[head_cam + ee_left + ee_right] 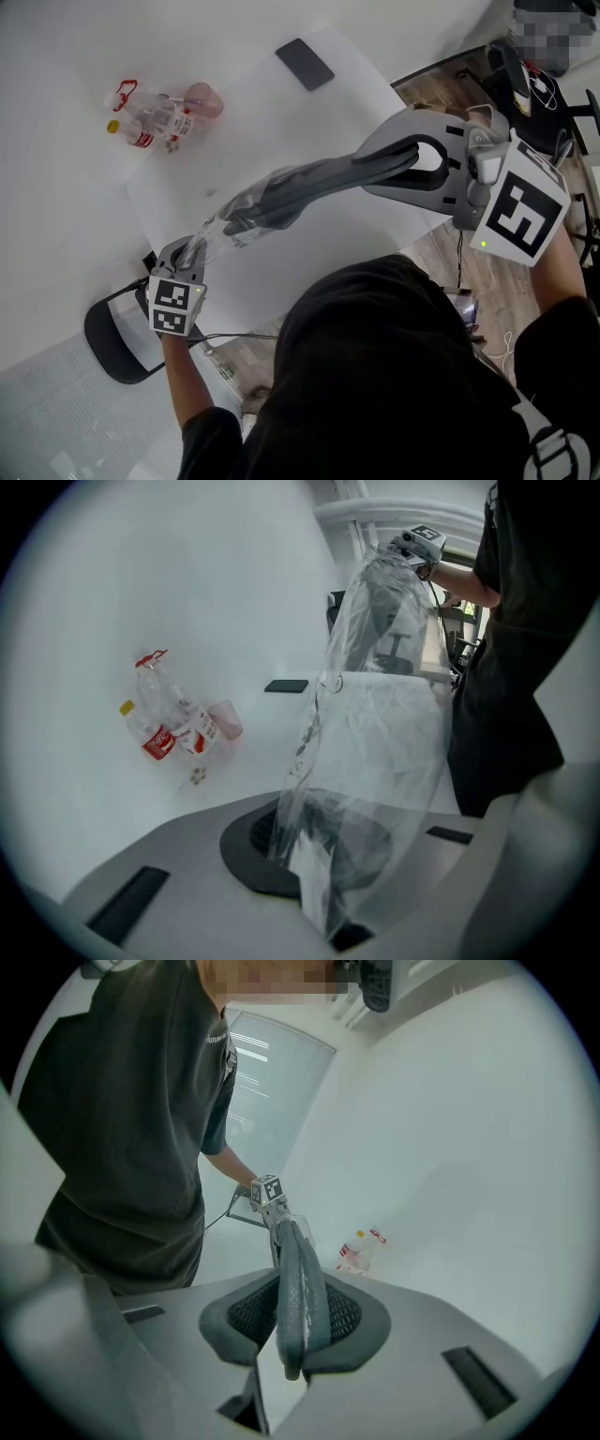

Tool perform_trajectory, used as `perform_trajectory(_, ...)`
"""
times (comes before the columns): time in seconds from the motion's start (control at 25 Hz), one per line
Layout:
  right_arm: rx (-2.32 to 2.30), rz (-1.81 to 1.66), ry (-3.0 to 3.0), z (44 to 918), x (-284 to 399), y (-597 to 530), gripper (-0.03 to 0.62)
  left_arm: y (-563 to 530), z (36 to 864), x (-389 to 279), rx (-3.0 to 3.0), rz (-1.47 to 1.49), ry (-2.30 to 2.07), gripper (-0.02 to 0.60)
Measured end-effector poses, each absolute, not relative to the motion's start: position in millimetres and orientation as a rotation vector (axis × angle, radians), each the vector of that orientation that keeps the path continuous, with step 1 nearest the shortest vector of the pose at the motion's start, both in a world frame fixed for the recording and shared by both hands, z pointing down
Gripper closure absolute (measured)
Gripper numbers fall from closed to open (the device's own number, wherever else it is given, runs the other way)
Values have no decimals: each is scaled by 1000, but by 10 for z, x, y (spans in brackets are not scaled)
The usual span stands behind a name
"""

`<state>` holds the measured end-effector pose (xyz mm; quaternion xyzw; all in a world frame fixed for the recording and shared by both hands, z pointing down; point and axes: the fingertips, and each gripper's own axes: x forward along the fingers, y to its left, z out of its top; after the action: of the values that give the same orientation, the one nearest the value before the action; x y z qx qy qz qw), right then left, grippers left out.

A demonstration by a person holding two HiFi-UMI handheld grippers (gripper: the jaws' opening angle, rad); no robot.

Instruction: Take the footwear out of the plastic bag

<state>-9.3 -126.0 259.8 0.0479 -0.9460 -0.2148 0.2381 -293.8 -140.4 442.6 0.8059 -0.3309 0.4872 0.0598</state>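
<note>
We pinch the slick, limp plastic bag [375,733] in the closed left gripper [190,251], while the right gripper [295,1326] clamps the light, bendy footwear [309,183] by its end outside the bag.

The footwear [323,176], partly in the plastic bag [228,221], stretches between left gripper [190,251] and right gripper [427,169] above the table [66,206].

No word or number is fully legible.
Small bottle [157,743], 9 o'clock in left gripper view: red label, white script, too small to read.
Second bottle [195,734] just beside it: white-and-red label, print unreadable.
Left marker cube [173,307], 8 o'clock in head view, and right marker cube [518,217], 3 o'clock: black-and-white square codes, no letters.
Shirt [553,455], 5 o'clock: white print, cut off.
</note>
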Motion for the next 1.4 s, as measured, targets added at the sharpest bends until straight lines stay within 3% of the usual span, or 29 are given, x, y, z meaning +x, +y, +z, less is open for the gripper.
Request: perform_trajectory(1.4, 182, -580, -2583, 2591, 47, -1299, 513, -1373, 4537, -3123, 2361, 1409, -1038, 558)
